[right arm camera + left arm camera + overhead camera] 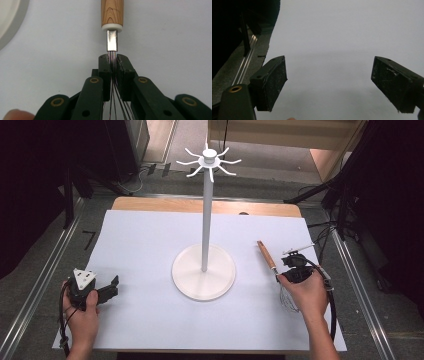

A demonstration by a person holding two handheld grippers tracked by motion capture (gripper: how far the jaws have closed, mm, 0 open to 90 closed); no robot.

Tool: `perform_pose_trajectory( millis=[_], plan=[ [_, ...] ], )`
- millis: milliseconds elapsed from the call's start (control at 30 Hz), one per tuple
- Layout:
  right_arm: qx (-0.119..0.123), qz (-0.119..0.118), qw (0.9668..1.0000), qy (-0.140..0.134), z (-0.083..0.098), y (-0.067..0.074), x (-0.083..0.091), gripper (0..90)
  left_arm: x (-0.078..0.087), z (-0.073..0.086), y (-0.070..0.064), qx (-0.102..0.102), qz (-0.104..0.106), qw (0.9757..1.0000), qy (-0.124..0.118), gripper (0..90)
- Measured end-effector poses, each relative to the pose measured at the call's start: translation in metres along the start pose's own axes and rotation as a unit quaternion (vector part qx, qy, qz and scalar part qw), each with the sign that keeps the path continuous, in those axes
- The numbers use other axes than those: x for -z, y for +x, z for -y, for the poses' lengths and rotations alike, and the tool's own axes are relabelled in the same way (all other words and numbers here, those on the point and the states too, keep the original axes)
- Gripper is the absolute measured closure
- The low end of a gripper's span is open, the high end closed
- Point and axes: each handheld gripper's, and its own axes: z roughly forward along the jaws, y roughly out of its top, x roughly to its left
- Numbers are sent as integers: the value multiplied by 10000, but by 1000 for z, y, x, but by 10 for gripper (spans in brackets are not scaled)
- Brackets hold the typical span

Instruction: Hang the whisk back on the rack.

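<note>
Right gripper [113,62] clamped on whisk [112,15] wires; handle points straight ahead. Left gripper [329,82] spread, empty, well apart.

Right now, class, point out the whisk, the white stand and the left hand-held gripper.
whisk [112,13], right gripper view, on its wooden handle.
white stand [203,276], high view, on its round base.
left hand-held gripper [329,82], left gripper view, between its open jaws.

We see a white sheet [150,310] covering the wooden table [150,204], its bare edge at twelve o'clock; metal rails [37,287] run at nine and three.
</note>
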Motion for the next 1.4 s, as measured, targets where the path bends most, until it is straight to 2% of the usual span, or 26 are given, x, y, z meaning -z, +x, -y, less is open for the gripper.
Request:
perform_pose_trajectory(
  millis=[200, 233, 300, 333, 367, 400, 433, 467, 533, 733, 800, 833, 933, 1000, 1033, 1067, 1133, 1267, 1300, 1333, 1400],
  plan=[
    [89, -176, 9987, -478, 3, 3, 10, 846, 0, 0, 0, -17, 1, 10000, 8, 141],
    [184, -285, 9968, -721, 4, 5, 13, 846, 0, 0, 0, -17, 0, 10000, 10, 141],
    [174, -308, 9962, -795, 5, 6, 14, 846, 0, 0, 0, -24, -2, 10000, 11, 141],
    [263, -322, 9939, -1026, 6, 8, 18, 846, 0, 0, 0, -26, -3, 10000, 10, 141],
    [263, -322, 9939, -1026, 6, 8, 18, 846, 0, 0, 0, -24, 0, 10000, 11, 141],
    [231, -354, 9926, -1140, 6, 8, 20, 846, 0, 0, 0, -22, -4, 10000, 12, 141],
    [160, -468, 9887, -1416, 8, 8, 24, 846, 0, 0, 0, -21, 3, 10000, 9, 141],
    [160, -468, 9887, -1416, 8, 8, 24, 846, 0, 0, 0, -22, -1, 10000, 12, 141],
    [202, -632, 9833, -1695, 9, 9, 28, 846, 0, 0, 0, -24, -2, 10000, 19, 141],
    [474, -625, 9702, -2294, 13, 18, 39, 846, 0, 0, 0, -23, -7, 10000, 19, 141],
    [551, -710, 9629, -2546, 14, 22, 44, 846, 0, 0, 0, -20, -1, 10000, 13, 141],
    [551, -710, 9629, -2546, 14, 22, 44, 846, 0, 0, 0, -23, -6, 10000, 18, 141],
    [581, -826, 9550, -2787, 15, 25, 49, 846, 0, 0, 0, -33, -8, 10000, 19, 141],
    [599, -909, 9487, -2969, 16, 27, 53, 846, 0, 0, -1, -37, -9, 10000, 14, 141],
    [627, -969, 9436, -3103, 16, 29, 56, 846, 0, 0, -1, -40, -11, 10000, 16, 141],
    [627, -969, 9436, -3103, 16, 29, 56, 846, 0, 0, -1, -37, -10, 10000, 11, 141],
    [633, -969, 9394, -3226, 17, 31, 59, 846, 0, 0, -1, -37, -10, 10000, 10, 141],
    [672, -1033, 9298, -3469, 18, 34, 65, 846, 0, 0, -1, -37, -17, 10000, 9, 141],
    [687, -1080, 9246, -3587, 18, 35, 69, 846, 0, 0, -1, -35, -19, 10000, 8, 141],
    [687, -1080, 9246, -3587, 18, 35, 69, 846, 0, 0, -1, -35, -15, 10000, 6, 141],
    [694, -1146, 9187, -3715, 19, 36, 72, 846, 0, 0, -1, -37, -16, 10000, 8, 141]
  ],
)
